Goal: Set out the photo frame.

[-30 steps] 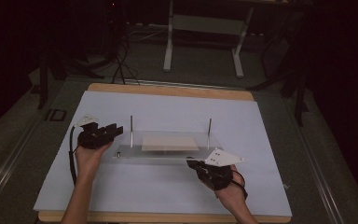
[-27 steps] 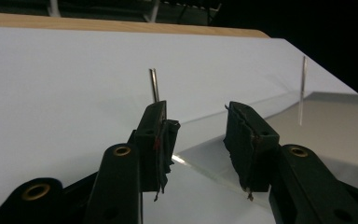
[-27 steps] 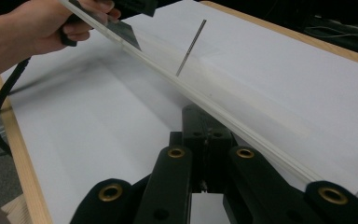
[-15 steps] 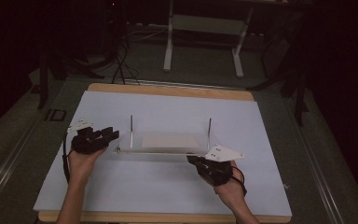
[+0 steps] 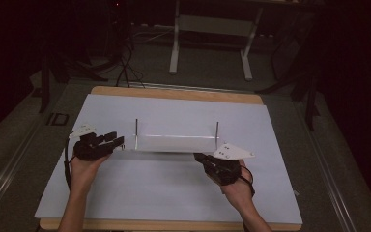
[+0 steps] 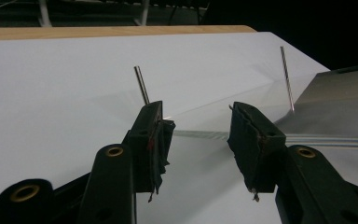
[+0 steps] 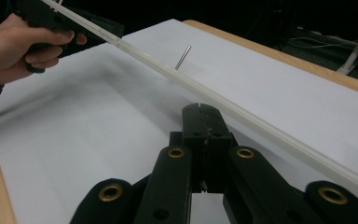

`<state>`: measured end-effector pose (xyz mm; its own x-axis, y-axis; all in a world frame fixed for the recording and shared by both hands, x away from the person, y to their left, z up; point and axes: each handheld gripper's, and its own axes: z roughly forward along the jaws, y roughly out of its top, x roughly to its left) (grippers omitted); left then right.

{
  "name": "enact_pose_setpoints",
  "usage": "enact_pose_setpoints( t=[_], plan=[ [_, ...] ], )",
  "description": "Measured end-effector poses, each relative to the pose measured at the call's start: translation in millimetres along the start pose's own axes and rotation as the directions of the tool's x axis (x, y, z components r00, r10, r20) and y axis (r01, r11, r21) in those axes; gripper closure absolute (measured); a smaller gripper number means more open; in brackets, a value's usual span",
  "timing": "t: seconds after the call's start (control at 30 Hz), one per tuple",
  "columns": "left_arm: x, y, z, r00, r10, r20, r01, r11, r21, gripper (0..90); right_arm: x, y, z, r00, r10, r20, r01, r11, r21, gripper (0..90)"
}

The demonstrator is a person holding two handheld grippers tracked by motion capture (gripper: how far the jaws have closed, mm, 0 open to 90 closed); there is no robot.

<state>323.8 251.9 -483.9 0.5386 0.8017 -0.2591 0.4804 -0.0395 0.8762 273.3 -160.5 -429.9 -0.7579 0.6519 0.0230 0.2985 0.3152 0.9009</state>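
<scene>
Black grippers (image 5: 118,142), brass rivets, trailing cables

The room was dim, its surroundings nearly black; only the white table sheet (image 5: 174,193) caught light from above. Ahead of the left gripper (image 6: 198,135), the clear plate (image 6: 261,105) gave a faint sheen. Beside the right gripper (image 7: 204,126), soft shadows fell; its near parts were blurred.

Tabletop (image 5: 174,193) under both claws: white sheet, wooden edge (image 5: 174,93) exposed along the side beyond them. Farther past the claws, a white metal stand (image 5: 212,29) on the floor, black cables (image 5: 125,67) left of it. Surroundings dark, details unreadable.
</scene>
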Motion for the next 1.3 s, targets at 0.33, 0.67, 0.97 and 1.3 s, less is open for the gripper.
enact_pose_setpoints(
  t=[0.33, 0.67, 0.97, 1.3],
  plan=[
    [0.9, 1.1, -8.4, 0.9997, 0.022, -0.012, -0.022, 0.9997, -0.007, 54.0, -5.4, 8.1, 2.8, 0.9999, 0.002, 0.016, -0.002, 1.0, -0.013, 90.0],
    [1.6, -0.1, -13.0, 0.9977, 0.066, 0.014, -0.066, 0.9977, 0.014, 53.6, -11.1, 15.1, 4.7, 0.9995, 0.013, 0.028, -0.012, 1.0, -0.027, 90.0],
    [-6.2, 2.1, -8.5, 0.9893, 0.119, 0.084, -0.121, 0.9923, 0.027, 53.7, -17.0, 19.8, 4.3, 0.999, 0.023, 0.037, -0.022, 0.999, -0.04, 90.0],
    [-22.3, 10.0, -2.9, 0.9796, 0.192, 0.061, -0.193, 0.9807, 0.026, 58.9, -20.4, 22.3, 4.9, 0.9989, 0.032, 0.035, -0.03, 0.998, -0.05, 90.0]
  ],
)
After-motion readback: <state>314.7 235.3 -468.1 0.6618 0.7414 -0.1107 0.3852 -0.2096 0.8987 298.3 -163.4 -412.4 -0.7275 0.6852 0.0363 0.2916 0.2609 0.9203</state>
